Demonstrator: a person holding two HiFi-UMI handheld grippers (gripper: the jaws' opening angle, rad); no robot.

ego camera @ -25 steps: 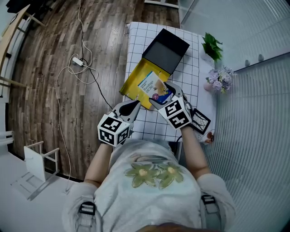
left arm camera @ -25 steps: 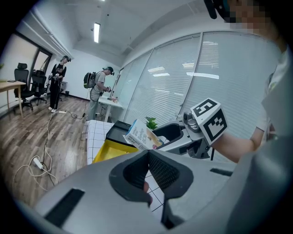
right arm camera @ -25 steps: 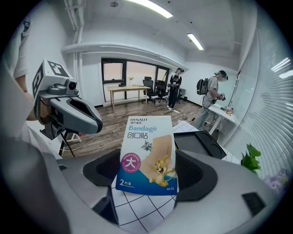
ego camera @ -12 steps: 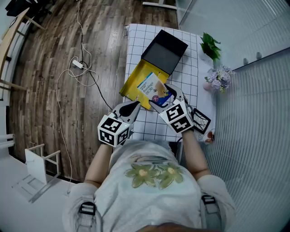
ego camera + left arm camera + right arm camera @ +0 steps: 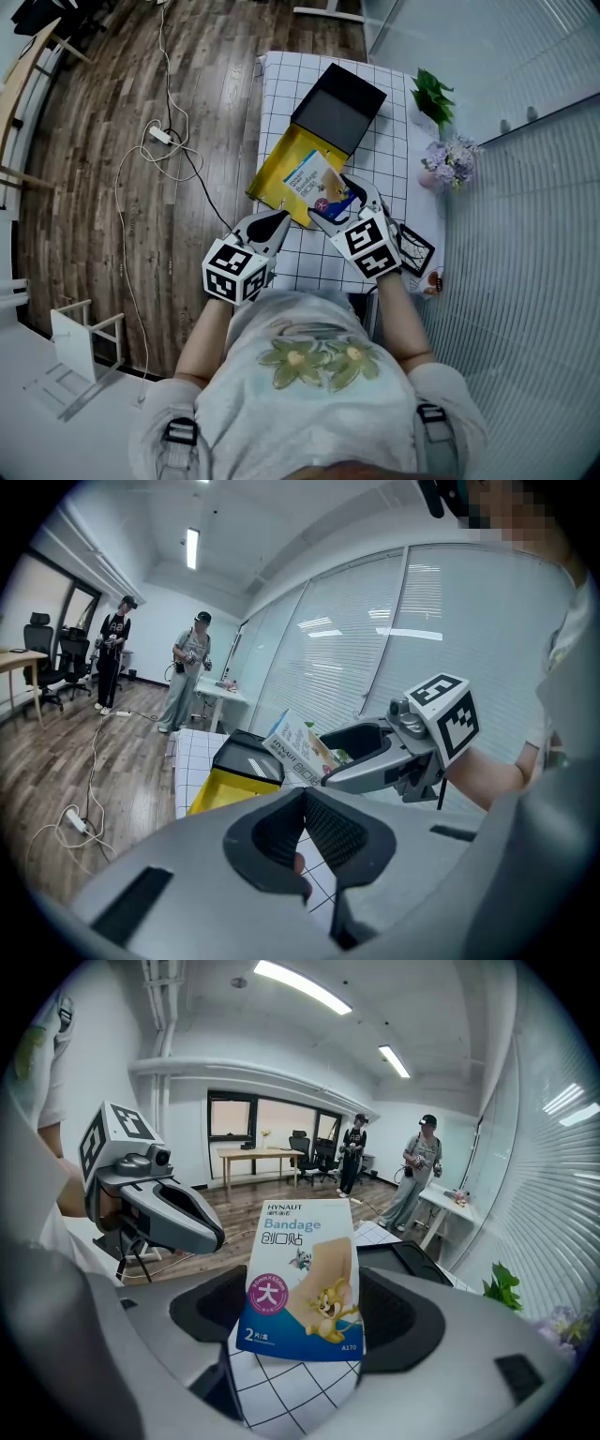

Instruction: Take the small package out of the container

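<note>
A small white-and-blue bandage package (image 5: pixel 317 185) (image 5: pixel 302 1279) is held upright between the jaws of my right gripper (image 5: pixel 339 199) (image 5: pixel 305 1309), which is shut on its lower part. It hangs just above the near edge of the open yellow container (image 5: pixel 279 169) (image 5: pixel 228 791). The container's black lid (image 5: pixel 339 106) lies open behind it. My left gripper (image 5: pixel 272 223) (image 5: pixel 303 797) is shut with nothing in it, near the table's front left edge. The left gripper view also shows the package (image 5: pixel 300 750) and the right gripper (image 5: pixel 361 757).
The table (image 5: pixel 281 84) has a white grid cloth. A potted plant (image 5: pixel 436 94) and a bunch of flowers (image 5: pixel 452 161) stand at its right edge, and a small black frame (image 5: pixel 414 251) lies by my right hand. A cable and power strip (image 5: pixel 161 131) lie on the wooden floor at left.
The right gripper and the package have drawn slightly nearer to the person. The left gripper has stayed where it was.
</note>
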